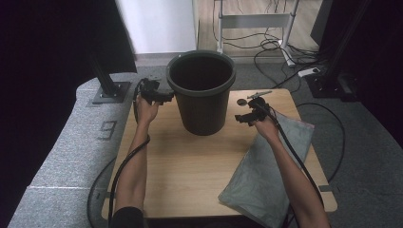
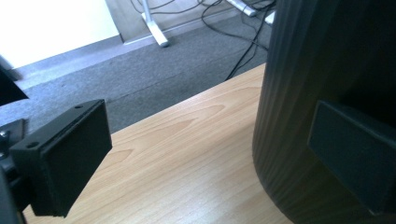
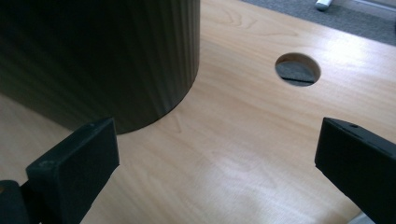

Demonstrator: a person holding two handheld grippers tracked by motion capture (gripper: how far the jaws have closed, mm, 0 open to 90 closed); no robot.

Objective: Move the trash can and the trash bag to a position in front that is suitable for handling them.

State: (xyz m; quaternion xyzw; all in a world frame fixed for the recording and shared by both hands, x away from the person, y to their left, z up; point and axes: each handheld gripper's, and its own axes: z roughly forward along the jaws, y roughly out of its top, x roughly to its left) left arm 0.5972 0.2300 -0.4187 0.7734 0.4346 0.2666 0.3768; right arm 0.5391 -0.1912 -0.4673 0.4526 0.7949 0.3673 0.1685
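Flanking bin [image 1: 201,92] on worktop [image 1: 190,161], we held left tongs [image 1: 159,96] and right tongs [image 1: 248,115] wide, empty; next move likely needed rim grip.

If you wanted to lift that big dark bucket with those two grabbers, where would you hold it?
Probably by the rim of the bucket, one gripper on each side. Its ribbed wall is far wider than either pair of open jaws, but the thin lip at the open top would fit between them. The left gripper and right gripper already flank it, so each could rise and close over the lip.
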